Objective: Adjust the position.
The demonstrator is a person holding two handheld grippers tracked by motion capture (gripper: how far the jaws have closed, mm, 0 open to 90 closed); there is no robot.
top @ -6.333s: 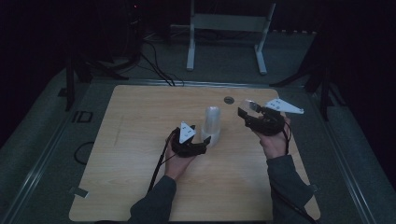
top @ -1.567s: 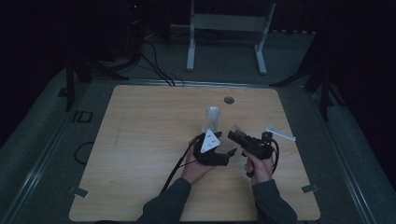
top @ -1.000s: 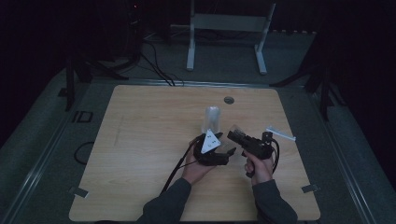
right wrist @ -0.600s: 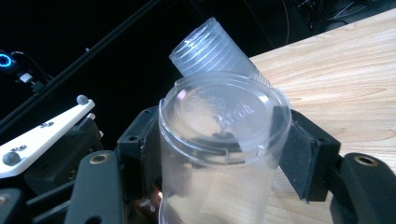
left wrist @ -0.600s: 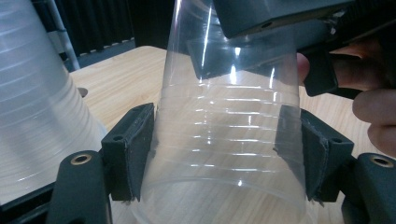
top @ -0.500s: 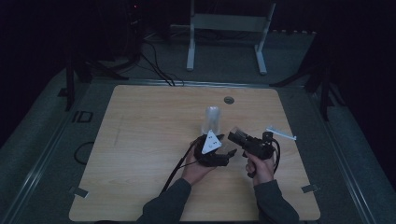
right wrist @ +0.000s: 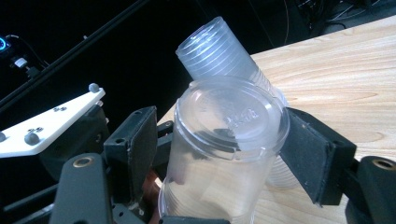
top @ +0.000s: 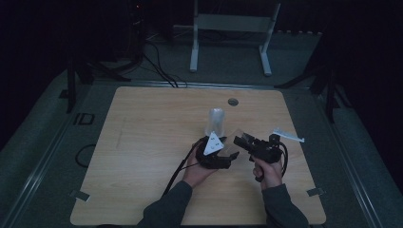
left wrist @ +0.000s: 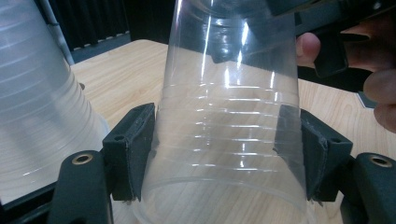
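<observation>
Overhead first: my left claw [top: 232, 156] and right claw [top: 240, 140] meet near the middle of the pale wooden tabletop [top: 142, 142], just on my side of an upright stack of clear ribbed plastic cups [top: 215, 121]. A single clear plastic cup [top: 236, 138] seems to sit between the claws, though it is faint in this dim light. A small dark round disc [top: 233, 101] lies well beyond, near the far edge.

Left claw view: my pads [left wrist: 133, 149] press both sides of the single clear cup's [left wrist: 229, 130] ribbed wall near its wide rim, jaws opened only to that width. The stack [left wrist: 42, 107] stands just beside, at left. Fingers of my other hand [left wrist: 378, 88] show at upper right.

Right claw view: my pads [right wrist: 313, 154] flank the same cup [right wrist: 224, 154] near its closed base, which faces the camera; contact looks firm. The stack [right wrist: 229, 60] sits behind it.

Judgement: gripping both ends steadies a flimsy cup, likely for handing it over or pulling nested cups apart.
</observation>
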